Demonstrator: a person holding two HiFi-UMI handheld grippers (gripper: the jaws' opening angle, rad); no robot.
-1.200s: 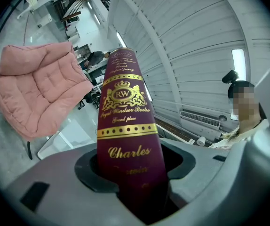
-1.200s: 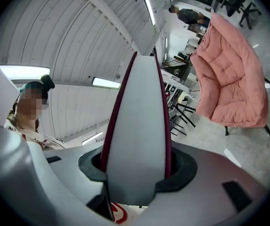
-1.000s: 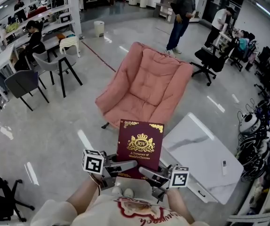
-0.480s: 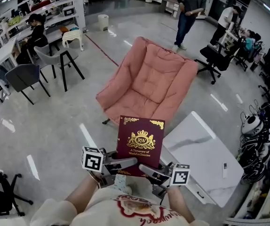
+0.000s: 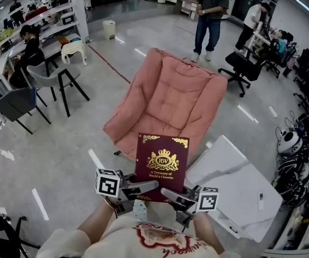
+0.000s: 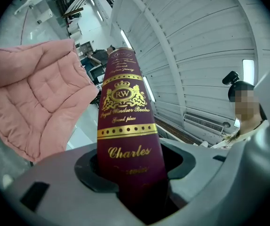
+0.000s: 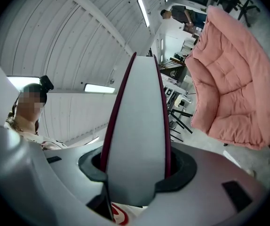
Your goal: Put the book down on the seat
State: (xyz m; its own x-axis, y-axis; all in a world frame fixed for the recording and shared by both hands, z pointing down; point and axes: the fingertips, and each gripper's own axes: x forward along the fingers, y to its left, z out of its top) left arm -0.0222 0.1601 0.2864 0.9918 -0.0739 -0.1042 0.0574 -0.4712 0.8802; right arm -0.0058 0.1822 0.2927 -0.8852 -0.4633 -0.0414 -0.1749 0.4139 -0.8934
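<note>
Holding one book (image 5: 161, 164) by its near corners, left gripper (image 5: 144, 187) and right gripper (image 5: 172, 194) both clamp tight; one pink chair (image 5: 170, 98) sits farther off.

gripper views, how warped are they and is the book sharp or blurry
Left gripper view: strong fisheye, dark corners, ceiling lines bowed, book sharp with readable gold print. Right gripper view: same warp, the book's pale page edge looms wide. Head view: milder bulge, lamp glare streaks on the floor.
</note>
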